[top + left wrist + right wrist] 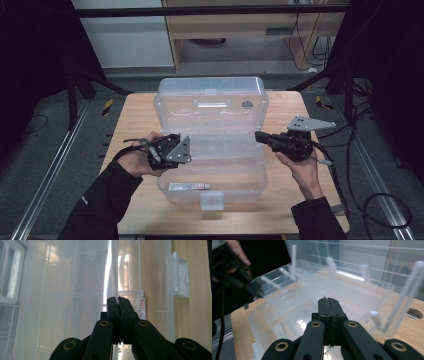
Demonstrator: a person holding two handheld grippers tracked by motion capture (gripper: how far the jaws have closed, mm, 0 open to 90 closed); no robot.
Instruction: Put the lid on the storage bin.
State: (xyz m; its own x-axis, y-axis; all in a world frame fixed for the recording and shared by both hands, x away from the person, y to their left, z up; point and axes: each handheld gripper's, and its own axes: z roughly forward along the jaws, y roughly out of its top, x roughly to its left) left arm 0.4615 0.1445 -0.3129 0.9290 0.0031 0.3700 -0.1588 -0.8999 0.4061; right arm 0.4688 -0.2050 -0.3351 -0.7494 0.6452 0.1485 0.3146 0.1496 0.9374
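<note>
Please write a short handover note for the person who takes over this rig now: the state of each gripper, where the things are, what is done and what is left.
Left gripper: shut on the left wall of the clear plastic box, pinching its thin edge.
Right gripper: jaws shut, holding nothing, at the box's right edge.
The box sits open on the wooden table, with its lid standing up at the far side. One small tube lies in the front compartment.
Done: box is open and the tube is inside.
Left, probably: release the wall and close the lid, then press the front latch.
</note>
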